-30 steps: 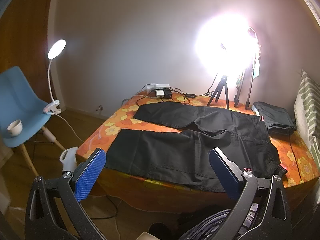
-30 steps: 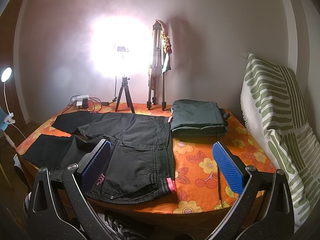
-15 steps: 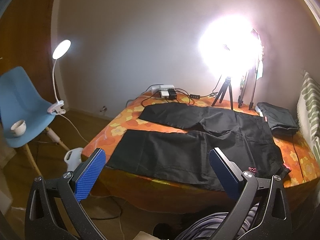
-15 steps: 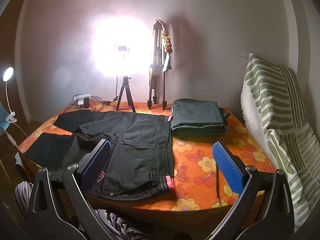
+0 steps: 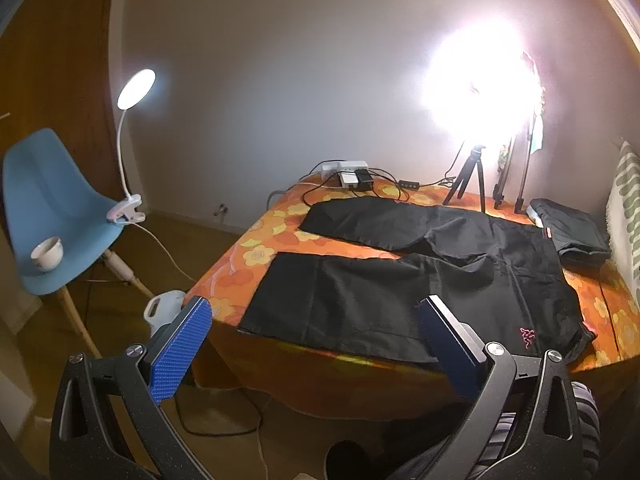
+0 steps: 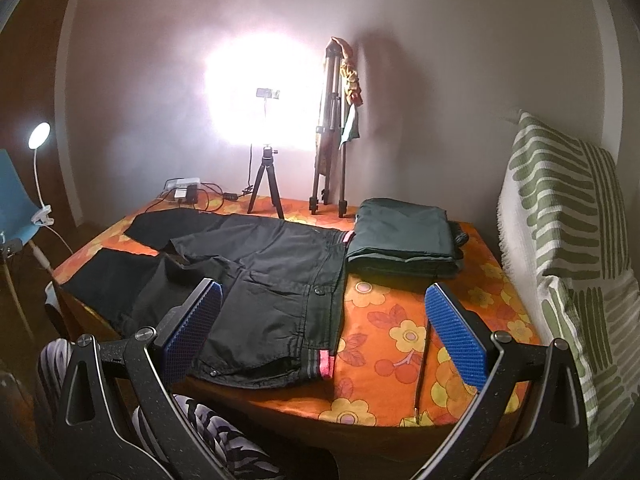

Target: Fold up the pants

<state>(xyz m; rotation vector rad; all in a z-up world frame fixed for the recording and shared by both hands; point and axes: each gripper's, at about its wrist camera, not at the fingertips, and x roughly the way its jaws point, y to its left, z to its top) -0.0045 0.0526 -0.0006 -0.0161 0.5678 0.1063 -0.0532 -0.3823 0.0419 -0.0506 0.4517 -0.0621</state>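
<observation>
Black pants (image 5: 400, 280) lie spread flat on the orange flowered table (image 5: 248, 256), legs pointing left and the waistband with its pink stripe at the right. The right wrist view shows the same pants (image 6: 272, 280), waistband toward me near the front edge. My left gripper (image 5: 316, 344) hangs open in front of the table, off its near edge, below the near leg. Over the front edge stands my right gripper (image 6: 324, 328), open too, its left pad (image 6: 192, 332) above the pants' hip, with nothing held.
A folded dark green garment (image 6: 400, 240) lies at the back right. Tripods (image 6: 264, 184), a bright ring light and a power strip (image 5: 352, 172) with cables stand along the far edge. A blue chair (image 5: 52, 224) with a cup and clip lamp is left; a striped cushion (image 6: 568, 248) right.
Both grippers have pulled back and up a little from the table, so the pants look smaller and farther. The left view has swung slightly left. Both stay open.
</observation>
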